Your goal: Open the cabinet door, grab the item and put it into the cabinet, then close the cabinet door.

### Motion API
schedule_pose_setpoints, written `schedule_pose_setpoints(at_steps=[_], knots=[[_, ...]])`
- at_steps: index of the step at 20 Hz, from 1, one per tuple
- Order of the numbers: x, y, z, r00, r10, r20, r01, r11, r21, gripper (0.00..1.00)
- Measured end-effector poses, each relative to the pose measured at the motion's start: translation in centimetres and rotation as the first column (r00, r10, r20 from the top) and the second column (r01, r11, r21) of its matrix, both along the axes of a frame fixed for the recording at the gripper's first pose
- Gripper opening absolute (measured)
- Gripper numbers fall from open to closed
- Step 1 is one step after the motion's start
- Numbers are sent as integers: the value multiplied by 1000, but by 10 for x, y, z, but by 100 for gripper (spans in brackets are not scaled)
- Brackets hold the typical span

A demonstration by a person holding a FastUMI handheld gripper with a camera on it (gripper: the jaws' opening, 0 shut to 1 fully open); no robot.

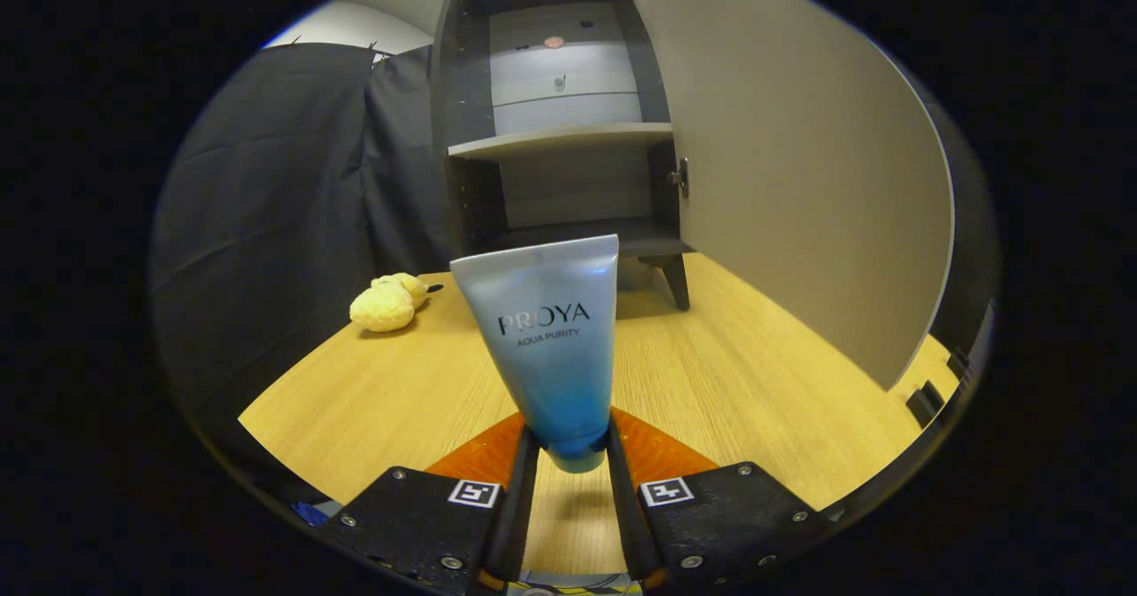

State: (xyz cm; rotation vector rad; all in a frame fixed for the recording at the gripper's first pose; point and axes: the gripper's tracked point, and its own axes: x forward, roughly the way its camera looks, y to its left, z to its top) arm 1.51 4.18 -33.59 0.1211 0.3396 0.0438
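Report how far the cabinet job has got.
Done: the cabinet door stands swung open, showing the shelf inside. In hand: the gripper is shut on the blue tube, both fingers pressing its cap end, held above the wooden table short of the cabinet. Left: carry the tube into the cabinet, release it, then close the door.

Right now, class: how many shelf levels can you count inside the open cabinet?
2. The cabinet holds a middle shelf and a bottom shelf, beyond the tube that the gripper grips. The tube may hide part of the bottom one.
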Motion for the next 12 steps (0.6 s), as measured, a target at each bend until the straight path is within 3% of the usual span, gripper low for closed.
schedule_pose_setpoints(at_steps=[6,12], knots=[[17,-8,69,999,-33,17,33,999,-13,43],[44,6,142,998,-3,67,9,996,-87,43]])
